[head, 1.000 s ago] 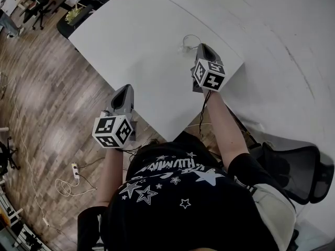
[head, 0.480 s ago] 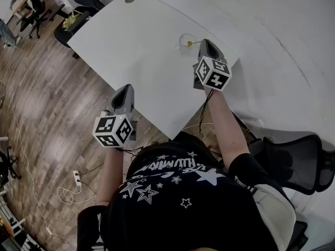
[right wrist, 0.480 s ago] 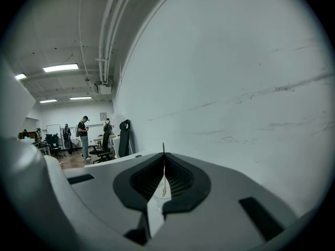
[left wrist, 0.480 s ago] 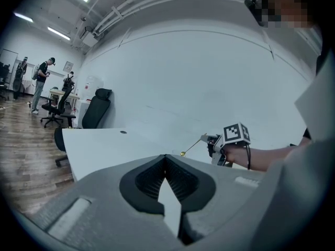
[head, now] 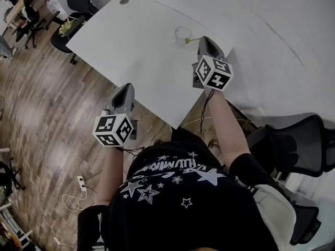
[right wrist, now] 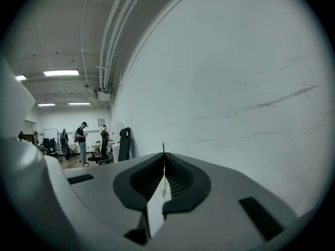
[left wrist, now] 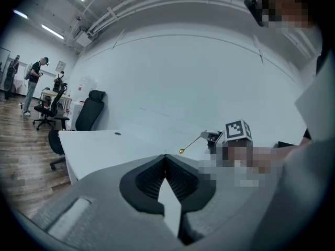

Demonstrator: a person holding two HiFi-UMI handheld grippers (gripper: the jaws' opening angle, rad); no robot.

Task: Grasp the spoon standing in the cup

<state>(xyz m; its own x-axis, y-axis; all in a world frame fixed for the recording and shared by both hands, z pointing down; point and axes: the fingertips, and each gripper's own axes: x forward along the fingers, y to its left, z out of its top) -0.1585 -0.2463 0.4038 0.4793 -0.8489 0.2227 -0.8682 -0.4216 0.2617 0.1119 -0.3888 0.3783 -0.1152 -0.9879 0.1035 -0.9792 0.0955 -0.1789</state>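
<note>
The person wears a black short-sleeved T-shirt (head: 178,200) printed with white stars and lettering. The left gripper (head: 125,88) and right gripper (head: 204,40) have grey tapered bodies, black ribbed pads (left wrist: 149,179) and a cube (head: 111,130) of black-and-white square markers. A thin black cable (head: 204,106) trails from the right one.

The right gripper (head: 203,38), on an outstretched arm, has its jaws pinched on a thin spoon (head: 192,40) handle. The left gripper (head: 124,89) sits nearer the body, jaws together and empty.
</note>
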